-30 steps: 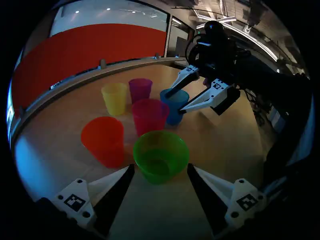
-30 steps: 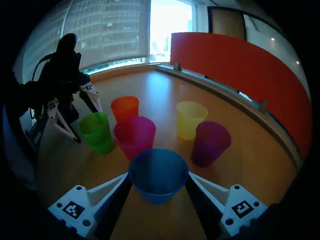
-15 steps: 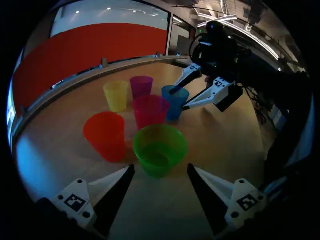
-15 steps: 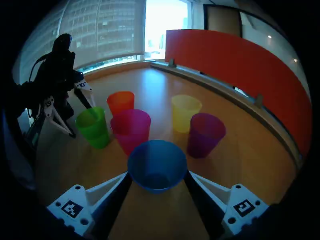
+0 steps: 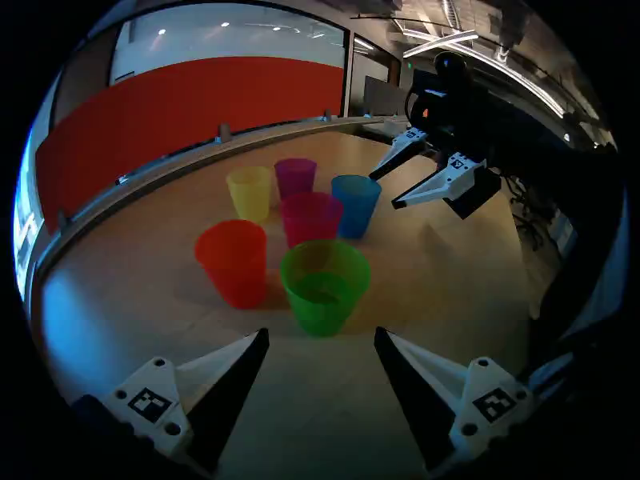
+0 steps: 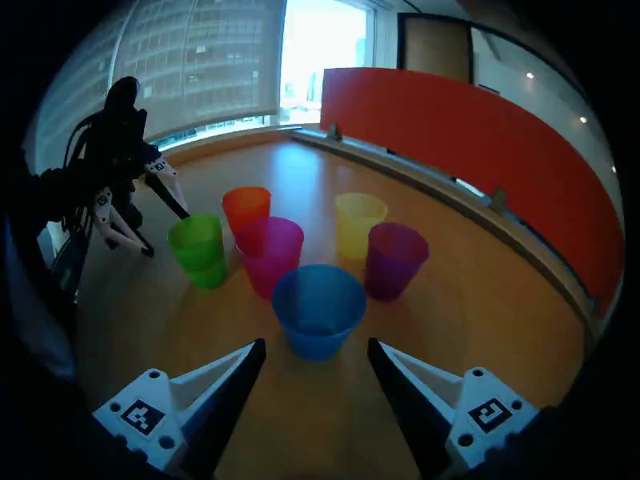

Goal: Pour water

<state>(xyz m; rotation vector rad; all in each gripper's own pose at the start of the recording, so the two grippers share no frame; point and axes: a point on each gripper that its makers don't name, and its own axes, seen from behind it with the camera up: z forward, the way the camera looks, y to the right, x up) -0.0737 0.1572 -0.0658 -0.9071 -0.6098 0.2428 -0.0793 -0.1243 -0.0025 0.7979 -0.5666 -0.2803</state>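
Note:
Six translucent plastic cups stand upright in a cluster on a wooden table (image 5: 448,272). In the left gripper view the green cup (image 5: 324,288) is nearest, just beyond my left gripper (image 5: 320,339), which is open and holds nothing. In the right gripper view the blue cup (image 6: 318,308) stands just past the tips of my open right gripper (image 6: 315,346). A pink cup (image 5: 310,218) stands between the green and blue ones. The right gripper (image 5: 384,192) hangs open beside the blue cup (image 5: 355,206). I cannot tell whether any cup holds water.
An orange cup (image 5: 234,262), a yellow cup (image 5: 250,192) and a purple cup (image 5: 295,176) complete the cluster. A red wall panel (image 5: 184,104) runs behind a raised ledge (image 5: 160,164) along the table's far side. A person in dark sleeves (image 6: 48,200) holds the left gripper (image 6: 168,234).
Both grippers have drawn back from the cups. The green and blue cups, earlier between the fingers, now stand beyond the fingertips. No cup has moved.

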